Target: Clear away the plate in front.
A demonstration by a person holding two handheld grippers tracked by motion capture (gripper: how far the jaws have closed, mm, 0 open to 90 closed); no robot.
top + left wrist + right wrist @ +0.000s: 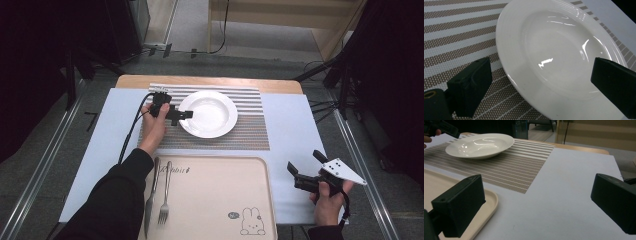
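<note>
In the high view, a white soup plate (210, 114) sits on a brown and white striped placemat (250, 132) in the upper middle of the frame, on a pale blue table cover (295, 165). The left gripper (181, 115) lies at the plate's left rim, jaws spread, one over the rim, gripping nothing. The left hand (152, 127) holds it from below. At the lower right, the right hand (327, 200) holds the right gripper (305, 167) over bare cover, jaws apart and empty. A beige tray (220, 200) with a rabbit drawing fills the lower middle; a knife (151, 192) and fork (165, 195) lie side by side at its left edge

In the left gripper view, the plate (554, 50) fills the centre and right, one black jaw over the placemat (456, 32) at lower left, the other over the rim at right

In the right gripper view, the plate (480, 145) is at upper left on the placemat (511, 167), the tray (490, 201) corner at lower left, the jaws wide apart over the cover (564, 202)
</note>
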